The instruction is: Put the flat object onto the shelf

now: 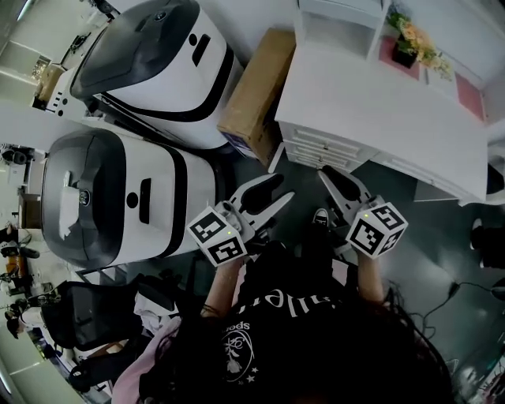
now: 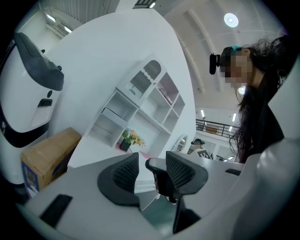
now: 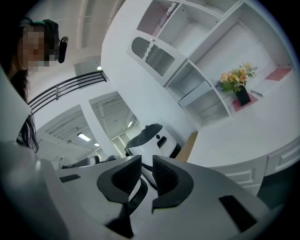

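Head view: I see my left tool (image 1: 286, 186) and right tool (image 1: 330, 173) aimed at the white desk (image 1: 379, 118). The flat cardboard box (image 1: 256, 87) stands at eleven o'clock and the shelf (image 1: 335, 24) at one.

Left gripper view: the jaws are apart and hold nothing.

Right gripper view: the jaws are almost together and hold nothing.
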`<act>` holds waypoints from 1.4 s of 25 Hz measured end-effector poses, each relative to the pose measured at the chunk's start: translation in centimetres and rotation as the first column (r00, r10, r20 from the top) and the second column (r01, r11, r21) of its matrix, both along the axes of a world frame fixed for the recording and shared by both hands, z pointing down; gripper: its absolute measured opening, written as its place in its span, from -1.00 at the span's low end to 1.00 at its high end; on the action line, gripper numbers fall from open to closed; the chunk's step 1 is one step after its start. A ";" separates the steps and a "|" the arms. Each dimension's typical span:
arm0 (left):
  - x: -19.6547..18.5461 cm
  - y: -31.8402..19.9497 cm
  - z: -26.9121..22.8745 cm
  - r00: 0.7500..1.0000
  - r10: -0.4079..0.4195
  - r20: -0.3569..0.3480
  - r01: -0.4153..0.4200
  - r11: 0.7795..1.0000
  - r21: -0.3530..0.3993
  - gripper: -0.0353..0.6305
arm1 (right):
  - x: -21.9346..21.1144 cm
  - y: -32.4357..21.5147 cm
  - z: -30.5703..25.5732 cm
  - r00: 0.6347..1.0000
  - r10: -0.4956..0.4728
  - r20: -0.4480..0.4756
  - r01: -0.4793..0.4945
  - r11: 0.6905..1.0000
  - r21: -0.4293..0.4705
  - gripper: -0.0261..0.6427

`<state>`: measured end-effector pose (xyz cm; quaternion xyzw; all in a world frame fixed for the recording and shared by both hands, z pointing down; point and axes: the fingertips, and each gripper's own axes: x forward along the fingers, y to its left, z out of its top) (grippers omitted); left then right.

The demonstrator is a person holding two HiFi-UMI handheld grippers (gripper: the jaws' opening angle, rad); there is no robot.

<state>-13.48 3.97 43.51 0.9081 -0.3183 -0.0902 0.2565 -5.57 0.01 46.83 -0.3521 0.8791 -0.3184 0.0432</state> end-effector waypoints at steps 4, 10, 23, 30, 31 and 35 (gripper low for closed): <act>-3.4 2.8 0.0 1.000 0.001 -0.025 0.000 1.000 0.012 -0.41 | -3.2 3.1 -0.5 1.000 0.000 -0.021 0.000 1.000 0.007 -0.62; -7.3 6.9 0.5 0.999 0.010 -0.049 -0.009 1.000 0.019 -0.47 | -6.9 8.4 -1.1 0.999 0.015 -0.028 -0.015 1.000 0.007 -0.62; -7.3 15.1 1.6 0.984 0.131 -0.124 -0.129 0.991 0.024 -0.73 | -8.6 18.4 -1.0 0.996 0.049 -0.074 -0.046 0.998 0.050 -0.65; -6.8 18.1 2.6 0.979 0.166 -0.115 -0.166 0.986 0.006 -0.77 | -7.9 21.3 -1.0 0.993 0.075 -0.093 -0.068 0.995 0.075 -0.67; -6.7 18.4 2.6 0.979 0.169 -0.116 -0.170 0.985 0.003 -0.78 | -7.8 21.6 -1.0 0.992 0.077 -0.096 -0.070 0.995 0.077 -0.67; -6.1 18.9 2.4 0.976 0.186 -0.116 -0.187 0.982 0.003 -0.79 | -7.3 22.3 -1.0 0.991 0.086 -0.105 -0.077 0.994 0.083 -0.67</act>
